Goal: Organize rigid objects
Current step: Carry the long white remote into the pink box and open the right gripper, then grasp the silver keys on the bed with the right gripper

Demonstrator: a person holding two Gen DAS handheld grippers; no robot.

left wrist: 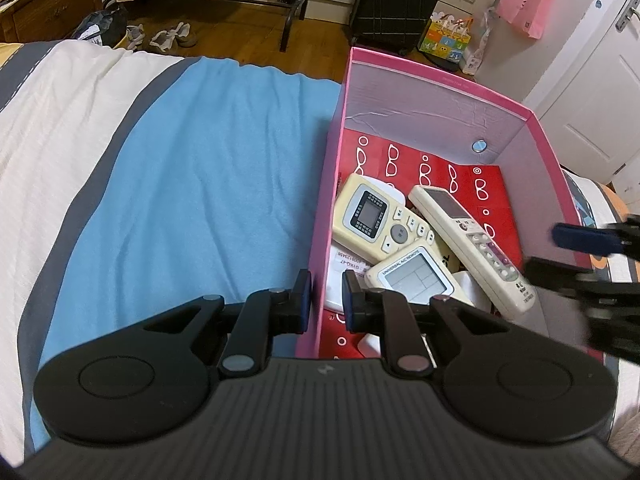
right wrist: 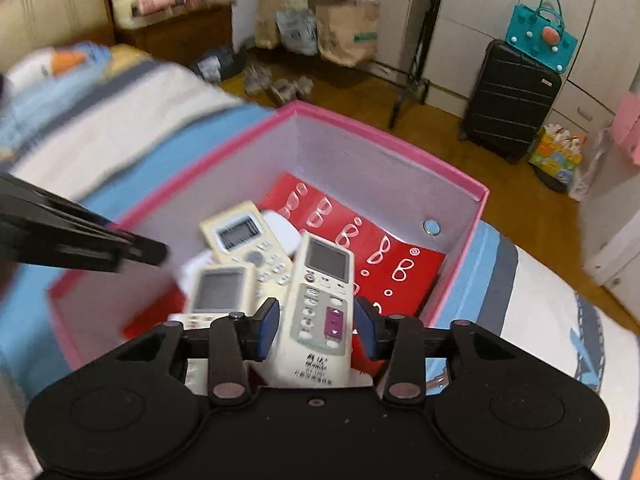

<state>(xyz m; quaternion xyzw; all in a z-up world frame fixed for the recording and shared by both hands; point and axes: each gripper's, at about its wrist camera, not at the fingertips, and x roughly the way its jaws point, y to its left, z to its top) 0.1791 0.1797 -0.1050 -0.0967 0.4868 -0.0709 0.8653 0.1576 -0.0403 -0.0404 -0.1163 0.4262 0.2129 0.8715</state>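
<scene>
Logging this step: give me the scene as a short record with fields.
box: pink box on the bed
contents: three remotes, among them the long remote, on a red sheet
left gripper: shut on the box's near wall
right gripper: open, pads either side of the long remote, not pressing

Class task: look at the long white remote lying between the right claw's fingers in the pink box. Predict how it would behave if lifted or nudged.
The long white remote looks like a hard plastic slab, so probably stiff, not floppy. Its smooth casing may slip between pads. It leans on other remotes in the pink box, so a nudge would likely slide or tilt it, not roll it.
</scene>
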